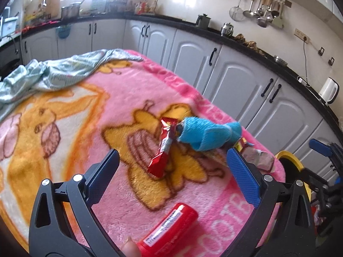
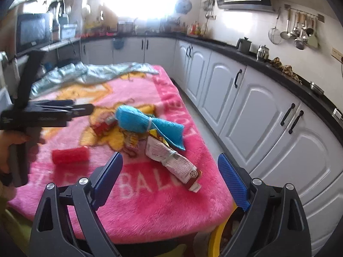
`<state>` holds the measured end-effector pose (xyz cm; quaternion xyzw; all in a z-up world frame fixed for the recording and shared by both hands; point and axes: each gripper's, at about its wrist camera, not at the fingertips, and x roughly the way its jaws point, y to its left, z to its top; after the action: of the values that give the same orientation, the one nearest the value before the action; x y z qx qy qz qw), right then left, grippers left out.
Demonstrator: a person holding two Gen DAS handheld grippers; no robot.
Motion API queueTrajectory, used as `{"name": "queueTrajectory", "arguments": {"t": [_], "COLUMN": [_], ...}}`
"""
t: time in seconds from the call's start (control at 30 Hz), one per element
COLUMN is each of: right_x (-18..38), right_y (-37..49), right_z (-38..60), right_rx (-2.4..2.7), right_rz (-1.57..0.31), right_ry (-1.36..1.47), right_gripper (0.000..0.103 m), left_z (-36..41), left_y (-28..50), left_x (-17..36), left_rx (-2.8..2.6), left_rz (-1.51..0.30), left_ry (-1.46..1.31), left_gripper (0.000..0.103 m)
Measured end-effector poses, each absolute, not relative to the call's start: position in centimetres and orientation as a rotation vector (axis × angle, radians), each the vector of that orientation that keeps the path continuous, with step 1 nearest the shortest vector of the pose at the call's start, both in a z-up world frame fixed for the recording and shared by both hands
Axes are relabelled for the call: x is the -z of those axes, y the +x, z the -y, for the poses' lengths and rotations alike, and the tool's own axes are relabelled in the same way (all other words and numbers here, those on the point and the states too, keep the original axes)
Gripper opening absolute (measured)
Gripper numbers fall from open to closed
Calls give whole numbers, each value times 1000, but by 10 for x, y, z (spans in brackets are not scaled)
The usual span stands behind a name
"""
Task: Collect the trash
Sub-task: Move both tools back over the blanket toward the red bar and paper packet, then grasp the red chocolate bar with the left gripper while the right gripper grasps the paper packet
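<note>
Trash sits in a heap near the right edge of the pink blanket (image 1: pixel 137 90): a red wrapper (image 1: pixel 164 150), a blue cloth (image 2: pixel 148 124), and a crumpled white-and-maroon packet (image 2: pixel 173 160). A red cylinder (image 2: pixel 70 155) lies nearer, off to the left. Left gripper (image 1: pixel 173 167) and right gripper (image 2: pixel 169 171) both hang wide open, holding nothing. Only the right wrist view shows that packet clearly; the left one cuts off the yellow bin (image 1: pixel 293 160) behind a finger.

Wrapper (image 1: pixel 164 147) left of cloth (image 1: pixel 205 136), tube (image 1: pixel 169 231) nearer, all on the blanket (image 1: pixel 128 192).
</note>
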<state>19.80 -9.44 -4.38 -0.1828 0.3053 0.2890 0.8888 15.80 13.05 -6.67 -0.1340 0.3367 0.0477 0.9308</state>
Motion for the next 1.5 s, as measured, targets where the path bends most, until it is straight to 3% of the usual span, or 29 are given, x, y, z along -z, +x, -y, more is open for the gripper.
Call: {"name": "queueTrajectory", "arguments": {"t": [0.57, 0.6, 0.8, 0.87, 1.07, 1.23, 1.5], "right_x": [128, 132, 138, 137, 131, 130, 124], "right_y": [269, 271, 270, 266, 242, 222, 204], "right_z": [56, 56, 64, 66, 74, 81, 92], "right_rx": [-583, -587, -658, -661, -705, -728, -742], "right_rz": [-807, -825, -913, -918, -944, -959, -943], "right_ry": [-607, -606, -492, -478, -426, -390, -322], "right_gripper": [87, 85, 48, 46, 44, 42, 39], "left_z": [-140, -140, -148, -149, -157, -161, -152], "left_y": [203, 208, 217, 216, 210, 202, 174], "left_x": [105, 109, 123, 125, 126, 126, 107], "left_rx": [-53, -50, -33, -39, -42, -40, -25], "left_rz": [-863, -883, -955, -959, -952, -946, -873], "left_ry": [-246, -236, -259, -245, -270, -293, -277], "left_gripper": [65, 61, 36, 26, 9, 4, 3]}}
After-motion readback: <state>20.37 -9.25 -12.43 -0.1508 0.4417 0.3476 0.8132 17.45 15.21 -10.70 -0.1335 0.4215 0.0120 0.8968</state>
